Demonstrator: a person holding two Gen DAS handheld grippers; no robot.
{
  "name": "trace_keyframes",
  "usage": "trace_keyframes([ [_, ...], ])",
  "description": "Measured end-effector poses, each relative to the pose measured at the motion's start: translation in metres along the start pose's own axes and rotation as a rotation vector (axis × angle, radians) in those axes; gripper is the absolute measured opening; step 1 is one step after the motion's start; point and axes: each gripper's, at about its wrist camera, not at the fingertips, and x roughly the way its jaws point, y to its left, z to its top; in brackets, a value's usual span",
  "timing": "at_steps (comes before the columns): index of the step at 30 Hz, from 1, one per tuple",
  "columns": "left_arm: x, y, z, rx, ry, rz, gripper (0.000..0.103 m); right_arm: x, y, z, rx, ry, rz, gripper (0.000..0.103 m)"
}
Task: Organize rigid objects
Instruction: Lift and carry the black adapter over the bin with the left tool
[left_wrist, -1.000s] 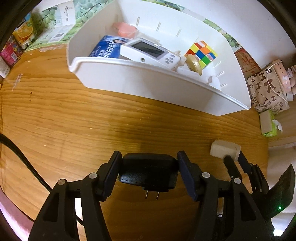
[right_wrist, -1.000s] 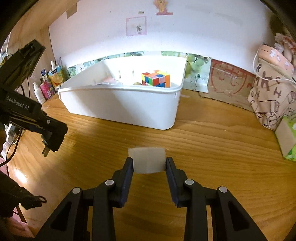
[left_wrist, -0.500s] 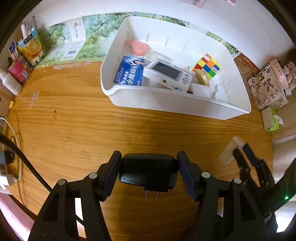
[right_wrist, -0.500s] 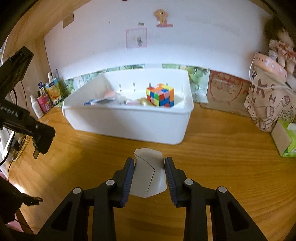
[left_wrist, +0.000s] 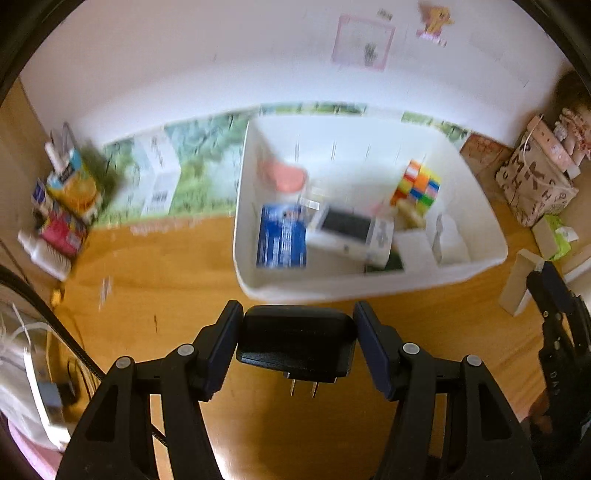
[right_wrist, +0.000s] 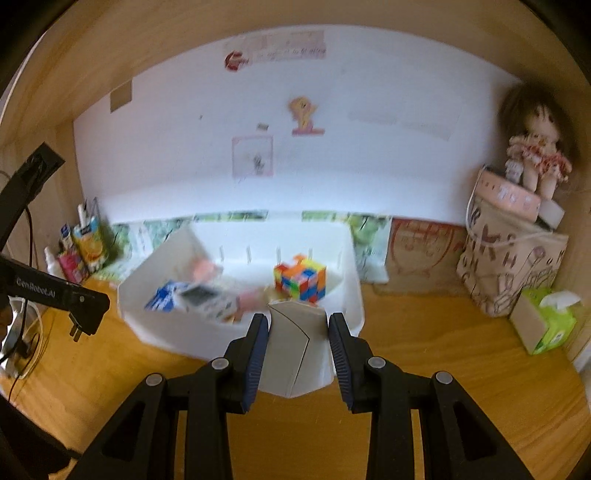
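Over the last second I have lifted both tools off the bench (left_wrist: 147, 280) and swung them up toward the white bin (left_wrist: 369, 288). A second ago the bin filled the top of my left view at a slant; now I look down into it from higher up, and the blur tells me I am moving. On the right, the white box (right_wrist: 297, 350) sat low over the wood a second ago and now reaches the bin's near wall in that view.

My left tool (left_wrist: 297, 343) is clamped on the black charger (left_wrist: 295, 343), and my right tool (right_wrist: 297, 350) is clamped on the white box. Both are in the air, short of the bin, so I judge the carry about half done, with 2 drops to come.

The charger lies with its long axis across the left tool, side to side, its 2 prongs pointing back and down, away from the bin. The white box stands tall, long axis running up along the fingers, with a flap seam facing me.

The bin already holds a puzzle cube (right_wrist: 300, 282), a blue packet (left_wrist: 282, 236) and a white device with a screen (left_wrist: 349, 232).
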Motion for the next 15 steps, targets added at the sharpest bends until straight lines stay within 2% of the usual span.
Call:
trace_keyframes([
  [2, 0.000, 0.000, 0.008, 0.014, -0.032, -0.009, 0.065, 0.002, -0.001, 0.009, -0.012, -0.032, -0.024, 0.022],
  [7, 0.002, -0.004, 0.031, 0.046, -0.106, -0.034, 0.065, 0.010, -0.004, 0.028, -0.022, -0.106, -0.053, 0.022],
  [11, 0.002, -0.009, 0.050, 0.081, -0.183, -0.045, 0.065, 0.018, -0.003, 0.038, -0.020, -0.124, -0.053, 0.022],
  [15, 0.009, -0.015, 0.062, 0.107, -0.205, -0.063, 0.065, 0.025, -0.001, 0.039, -0.018, -0.109, -0.052, 0.022],
])
